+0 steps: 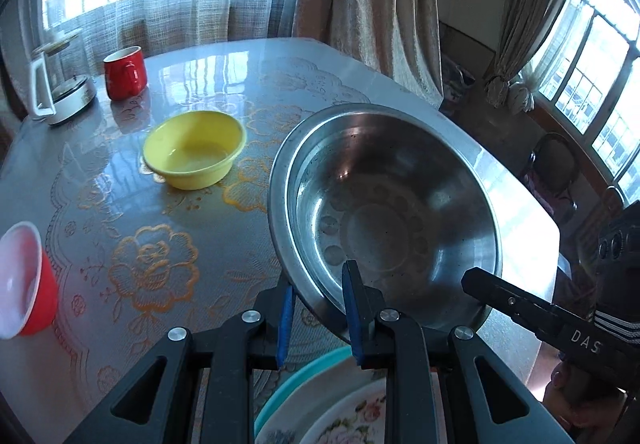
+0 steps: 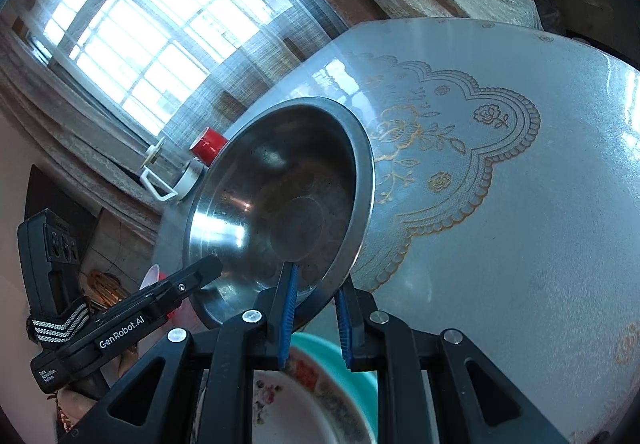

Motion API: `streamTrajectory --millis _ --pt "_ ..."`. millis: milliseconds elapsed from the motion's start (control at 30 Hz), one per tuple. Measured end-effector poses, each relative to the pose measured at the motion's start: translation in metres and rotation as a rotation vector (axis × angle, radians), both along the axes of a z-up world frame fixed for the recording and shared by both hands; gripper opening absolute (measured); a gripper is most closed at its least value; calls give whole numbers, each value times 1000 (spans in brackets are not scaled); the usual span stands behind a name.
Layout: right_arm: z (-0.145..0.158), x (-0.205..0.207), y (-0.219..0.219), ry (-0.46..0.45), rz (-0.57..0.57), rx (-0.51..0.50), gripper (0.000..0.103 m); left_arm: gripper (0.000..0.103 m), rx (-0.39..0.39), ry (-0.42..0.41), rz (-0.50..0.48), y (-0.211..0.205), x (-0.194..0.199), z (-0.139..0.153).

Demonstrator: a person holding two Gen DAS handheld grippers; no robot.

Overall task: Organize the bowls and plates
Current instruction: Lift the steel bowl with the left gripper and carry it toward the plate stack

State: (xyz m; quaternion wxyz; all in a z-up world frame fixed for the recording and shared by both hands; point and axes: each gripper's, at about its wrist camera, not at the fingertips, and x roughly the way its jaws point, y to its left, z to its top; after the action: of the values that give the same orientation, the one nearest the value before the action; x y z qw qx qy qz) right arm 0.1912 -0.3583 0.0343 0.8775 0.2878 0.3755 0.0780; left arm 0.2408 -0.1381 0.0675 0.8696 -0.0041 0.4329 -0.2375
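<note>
A large steel bowl (image 1: 380, 204) hangs tilted above the table, held by its near rim from both sides. My left gripper (image 1: 320, 280) is shut on the rim, with one blue pad inside the bowl and one outside. In the right wrist view my right gripper (image 2: 316, 284) is shut on the rim of the same steel bowl (image 2: 280, 196) in the same way. Below the grippers lies a floral plate (image 1: 344, 420) on a teal plate (image 1: 280, 392). A yellow bowl (image 1: 196, 152) stands on the table to the left.
The table (image 1: 200, 84) has a glossy floral cover. At its far left stand a red mug (image 1: 124, 72) and a glass kettle (image 1: 60, 84). A red cup with a white inside (image 1: 24, 280) sits at the near left edge. Curtains and windows lie beyond.
</note>
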Motion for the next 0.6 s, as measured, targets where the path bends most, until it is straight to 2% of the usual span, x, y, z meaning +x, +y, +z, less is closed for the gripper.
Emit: streamTrajectory --millis 300,600 --pt "11 -9 35 -28 51 -8 18 24 -38 -52 80 47 -39 6" --pt "12 -15 74 -34 122 -11 18 24 -72 -66 163 90 -75 5"
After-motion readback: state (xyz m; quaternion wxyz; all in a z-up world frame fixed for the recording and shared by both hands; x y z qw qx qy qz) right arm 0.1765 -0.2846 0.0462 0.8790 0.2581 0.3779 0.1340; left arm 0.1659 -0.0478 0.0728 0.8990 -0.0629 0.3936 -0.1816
